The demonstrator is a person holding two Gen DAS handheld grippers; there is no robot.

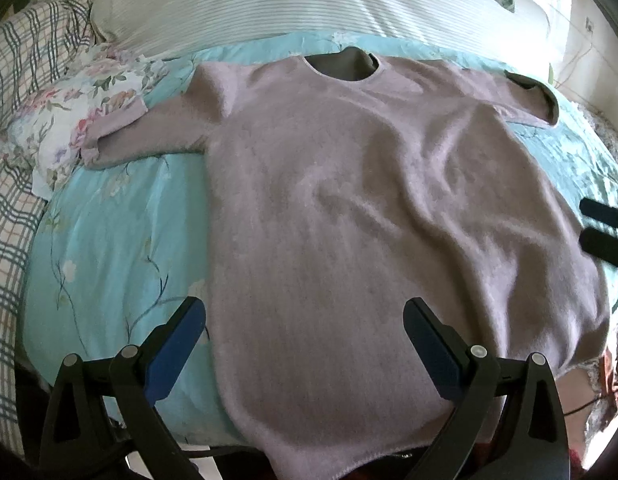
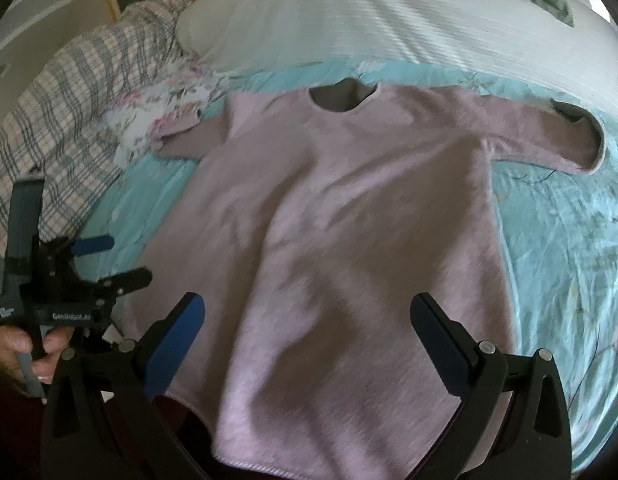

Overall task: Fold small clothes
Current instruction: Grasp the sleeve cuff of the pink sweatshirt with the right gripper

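A pale mauve fuzzy sweater (image 1: 349, 208) lies spread flat, neck away from me, on a turquoise floral quilt (image 1: 109, 248); it also shows in the right wrist view (image 2: 341, 240). Both sleeves stretch sideways. My left gripper (image 1: 305, 316) is open and empty above the sweater's lower left edge, near the hem. My right gripper (image 2: 307, 312) is open and empty above the lower middle of the sweater. The left gripper (image 2: 109, 260) also shows at the left of the right wrist view, held in a hand. The right gripper's fingertips (image 1: 601, 224) show at the right edge of the left wrist view.
A white striped pillow (image 1: 309, 4) lies beyond the neckline. A plaid blanket (image 1: 17, 120) and a floral cloth (image 1: 69, 112) lie to the left, under the left cuff. The bed's near edge is just under the hem.
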